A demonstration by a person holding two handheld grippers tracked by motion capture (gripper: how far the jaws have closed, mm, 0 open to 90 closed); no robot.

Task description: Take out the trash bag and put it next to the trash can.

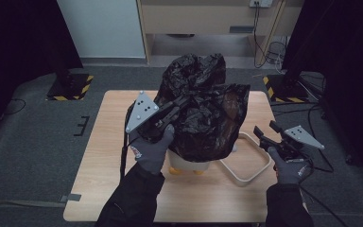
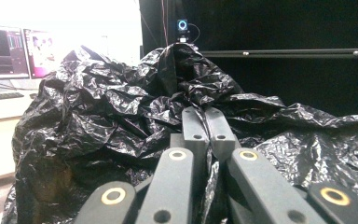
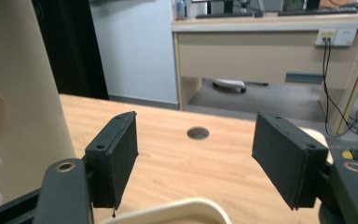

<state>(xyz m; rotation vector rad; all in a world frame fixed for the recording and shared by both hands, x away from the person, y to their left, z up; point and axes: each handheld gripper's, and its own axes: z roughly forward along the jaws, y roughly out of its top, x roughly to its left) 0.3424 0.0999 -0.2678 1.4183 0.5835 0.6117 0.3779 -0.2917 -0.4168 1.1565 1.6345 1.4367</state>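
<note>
Black crinkled plastic, glossy and heavily creased, forms a bin bag (image 1: 203,111) bunched over a cream-coloured bin (image 1: 189,164) near the middle of the light wood table (image 1: 99,179). Of the bin, a short pale band and two yellow-orange feet are seen below the bag's lower edge, toward the near edge of the table; the rest is covered by the bag. A cream, rounded-rectangular frame (image 1: 246,163), open in its middle, lies flat on the table just right of the bin, toward the right edge.

The left gripper (image 2: 206,122) is raised over the bag from the left, and its jaws are pressed together on a fold of the black plastic, which is seen pinched between them in the left gripper view. The grey gloved hand behind it is seen in the high view.

The right gripper (image 3: 196,158) is held low at the right edge of the table, beside the frame, with its jaws spread wide and nothing between them; bare wood and a round hole in the tabletop (image 3: 198,133) are seen through the gap. A pale curved surface at the left of the right gripper view is cut off by the edge.
</note>
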